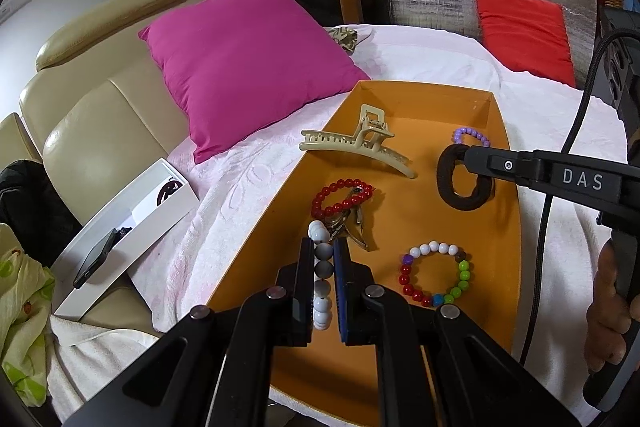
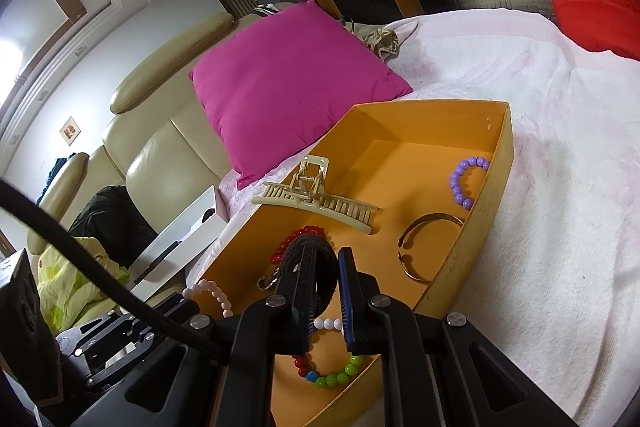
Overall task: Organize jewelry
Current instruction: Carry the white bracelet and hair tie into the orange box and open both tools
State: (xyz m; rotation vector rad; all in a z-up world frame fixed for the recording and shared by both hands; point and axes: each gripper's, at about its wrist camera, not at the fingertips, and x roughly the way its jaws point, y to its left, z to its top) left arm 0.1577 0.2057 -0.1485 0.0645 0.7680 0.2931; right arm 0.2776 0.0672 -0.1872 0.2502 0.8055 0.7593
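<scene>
An open orange box [image 1: 424, 87] lies on a white towel. My left gripper [image 1: 323, 246] is shut on a white and grey bead bracelet [image 1: 322, 301], held just above the box's near left part. My right gripper [image 2: 328, 254] is shut on a black hair tie [image 2: 295, 247], which hangs over the box floor [image 1: 448, 189]. In the box lie a beige claw clip [image 1: 360, 143], a red bead bracelet [image 1: 344, 197] on some metal pieces, a purple bead bracelet [image 2: 464, 183], a multicoloured bead bracelet [image 1: 436, 275] and a gold bangle [image 2: 428, 247].
A magenta cushion [image 1: 248, 63] leans behind the box's left side, and a red cushion [image 1: 524, 31] sits far right. A white box with a phone [image 1: 120, 227] rests on the beige sofa [image 1: 100, 115]. A black cable [image 1: 552, 227] hangs on the right, beside a person's hand [image 1: 612, 311].
</scene>
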